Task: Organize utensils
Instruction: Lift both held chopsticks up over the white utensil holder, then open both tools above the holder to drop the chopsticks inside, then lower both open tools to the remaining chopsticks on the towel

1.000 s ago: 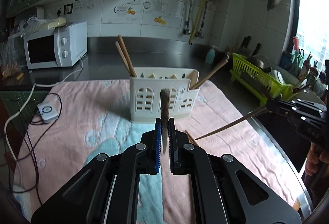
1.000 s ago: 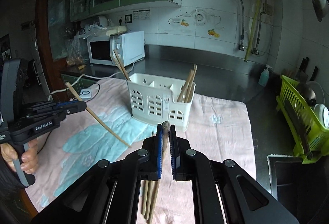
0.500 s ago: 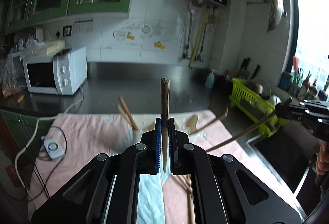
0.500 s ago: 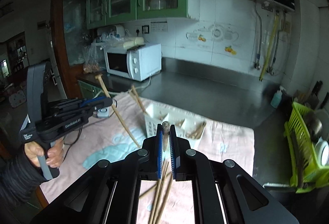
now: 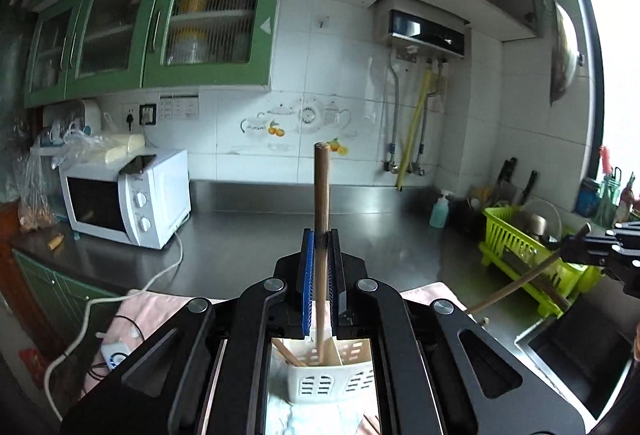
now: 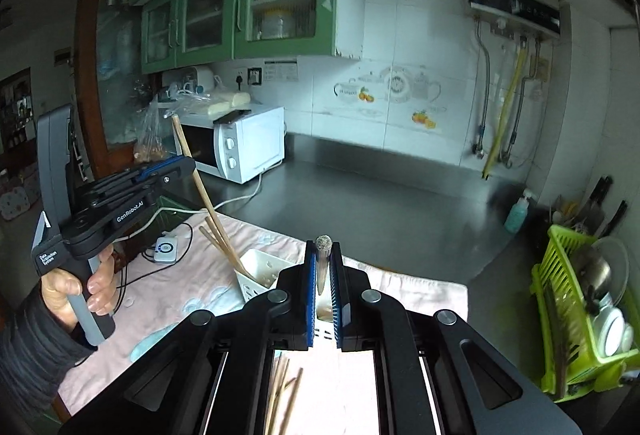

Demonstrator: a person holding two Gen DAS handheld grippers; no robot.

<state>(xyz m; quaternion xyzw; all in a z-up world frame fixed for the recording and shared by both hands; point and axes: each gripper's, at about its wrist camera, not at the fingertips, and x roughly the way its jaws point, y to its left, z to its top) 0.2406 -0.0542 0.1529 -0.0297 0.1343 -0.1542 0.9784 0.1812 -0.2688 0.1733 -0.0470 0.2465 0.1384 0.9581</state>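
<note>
My left gripper (image 5: 321, 239) is shut on a wooden chopstick (image 5: 321, 191) that stands upright between the blue pads. Its lower end hangs at the left compartment of the white utensil holder (image 5: 332, 375). In the right wrist view that left gripper (image 6: 176, 171) is held by a hand, and its chopstick (image 6: 208, 199) slants down to the holder (image 6: 260, 271), beside other chopsticks standing in it. My right gripper (image 6: 323, 251) is shut on a second chopstick (image 6: 323, 259), above the holder's right side. Several loose chopsticks (image 6: 282, 391) lie on the pink cloth (image 6: 168, 299).
A white microwave (image 5: 128, 199) with its cable stands at the back left of the steel counter. A green dish rack (image 6: 576, 315) and a sink (image 5: 572, 359) are to the right. A small white device (image 6: 166, 249) with wires lies on the cloth's left edge.
Both grippers have risen with their chopsticks. The holder has dropped to the bottom of both views, half hidden behind the fingers. The left view has tilted up toward the wall cabinets.
</note>
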